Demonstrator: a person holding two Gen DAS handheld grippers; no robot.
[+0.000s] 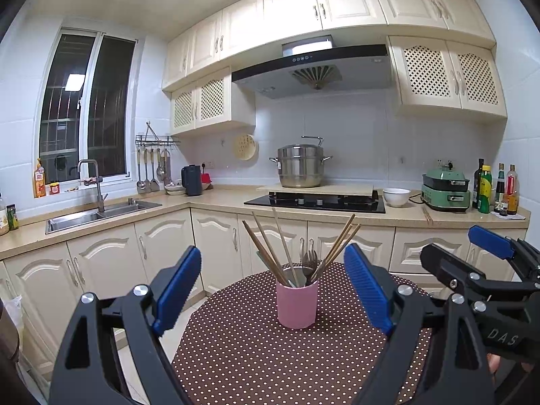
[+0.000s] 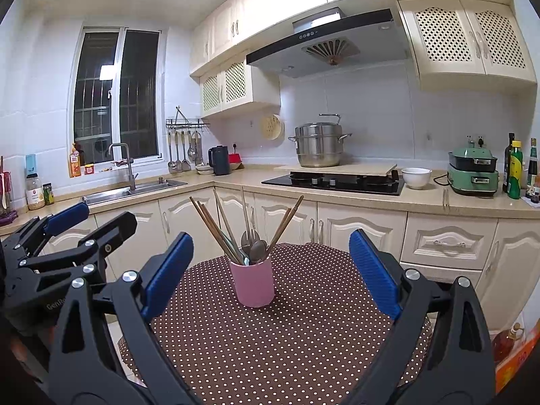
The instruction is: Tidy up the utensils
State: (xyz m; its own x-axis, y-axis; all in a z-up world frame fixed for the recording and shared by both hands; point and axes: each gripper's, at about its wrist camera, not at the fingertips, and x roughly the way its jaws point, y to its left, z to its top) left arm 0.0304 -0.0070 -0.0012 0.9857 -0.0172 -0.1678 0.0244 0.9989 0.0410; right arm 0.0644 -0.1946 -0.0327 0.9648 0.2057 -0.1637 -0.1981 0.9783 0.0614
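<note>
Here, the pink cup (image 1: 297,304) of utensils (image 1: 290,256) stands ahead of the left gripper (image 1: 273,290) and right gripper (image 2: 270,275), between both wide-apart, empty jaw pairs, untouched.

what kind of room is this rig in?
A home kitchen, most likely: a steel sink under the window, a gas hob with a range hood above, and a pink utensil cup on a polka-dot table.

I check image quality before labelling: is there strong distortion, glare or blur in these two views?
Left wrist view: fisheye bends the cabinets, dark corners, lamp reflected in the window; pink cup sharp. Right wrist view: same bending, a similar reflection; cup sharp.
</note>
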